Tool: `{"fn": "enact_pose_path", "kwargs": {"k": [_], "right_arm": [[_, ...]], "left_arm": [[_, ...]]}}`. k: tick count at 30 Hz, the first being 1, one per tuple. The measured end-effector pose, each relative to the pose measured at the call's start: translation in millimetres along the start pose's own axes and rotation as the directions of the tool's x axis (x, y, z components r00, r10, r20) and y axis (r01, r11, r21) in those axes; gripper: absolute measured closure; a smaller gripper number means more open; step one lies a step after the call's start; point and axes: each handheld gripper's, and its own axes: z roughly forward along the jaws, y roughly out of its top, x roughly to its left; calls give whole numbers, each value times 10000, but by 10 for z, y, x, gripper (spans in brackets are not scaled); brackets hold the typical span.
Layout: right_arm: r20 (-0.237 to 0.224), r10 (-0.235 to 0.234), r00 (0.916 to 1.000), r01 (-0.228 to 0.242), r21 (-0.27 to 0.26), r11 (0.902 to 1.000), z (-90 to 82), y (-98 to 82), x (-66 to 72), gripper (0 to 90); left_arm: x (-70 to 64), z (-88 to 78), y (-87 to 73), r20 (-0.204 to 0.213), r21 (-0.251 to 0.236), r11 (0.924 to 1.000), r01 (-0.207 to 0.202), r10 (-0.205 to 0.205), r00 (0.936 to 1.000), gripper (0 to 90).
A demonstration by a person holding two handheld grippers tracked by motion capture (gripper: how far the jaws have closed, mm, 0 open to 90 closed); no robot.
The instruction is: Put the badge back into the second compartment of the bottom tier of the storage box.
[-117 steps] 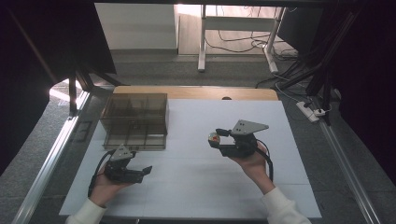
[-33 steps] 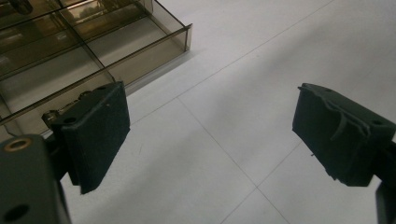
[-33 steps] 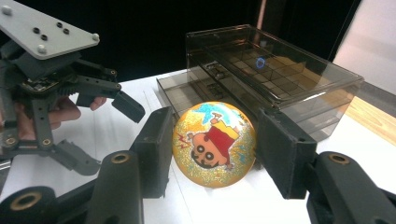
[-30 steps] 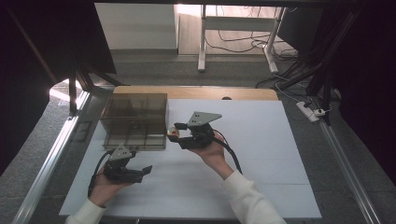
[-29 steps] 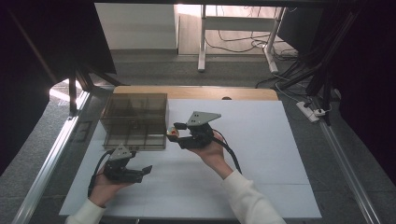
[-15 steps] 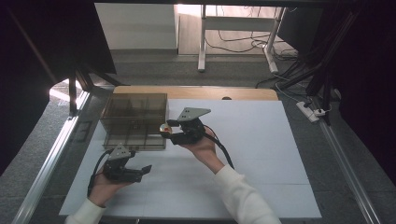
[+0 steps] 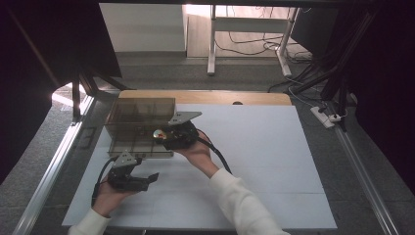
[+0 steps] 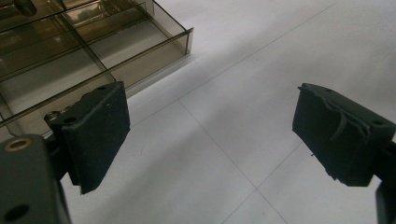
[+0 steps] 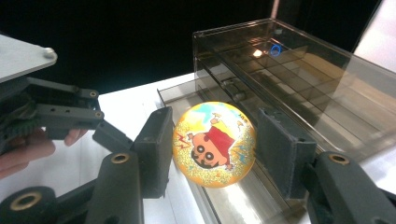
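Observation:
A yellow ball [image 9: 214, 143] printed with a cartoon figure sits between the pads of my right gripper [image 9: 212, 140], which is shut on it. In the high view the ball [image 7: 159, 133] and the right gripper [image 7: 164, 135] hang over the pulled-out drawer [image 7: 128, 147] of a smoky clear drawer box [image 7: 139, 115]. The drawer [image 8: 70, 51] is divided into several compartments. My left gripper [image 7: 148, 178] rests low at the table's front left, just in front of the drawer. It stands open [image 8: 210, 130] with nothing between its pads.
A white sheet [image 7: 264, 147] covers the table, with a wooden strip [image 7: 210, 97] along the back edge. A metal rail [image 7: 54, 171] runs down the left side. Cables and a power strip [image 7: 328, 117] lie on the floor at the right.
My right gripper has carried the ball leftward from the middle of the table to above the open drawer. The left gripper has stayed put.

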Motion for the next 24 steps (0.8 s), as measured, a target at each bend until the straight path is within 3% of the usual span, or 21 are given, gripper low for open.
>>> {"fn": "enact_pose_path", "kwargs": {"k": [6,14,24], "right_arm": [[-122,-28,9999,31,314,9995,223,0,14,470],[-95,233,9997,-229,342,9992,480,-39,12,470],[92,234,9997,-238,483,9985,705,-68,18,469]], "left_arm": [[6,6,-6,61,46,10000,-8,8,10000,113],[12,1,-10,102,34,10000,16,-16,9999,113],[10,2,-12,177,25,10000,28,-28,9998,114]]}}
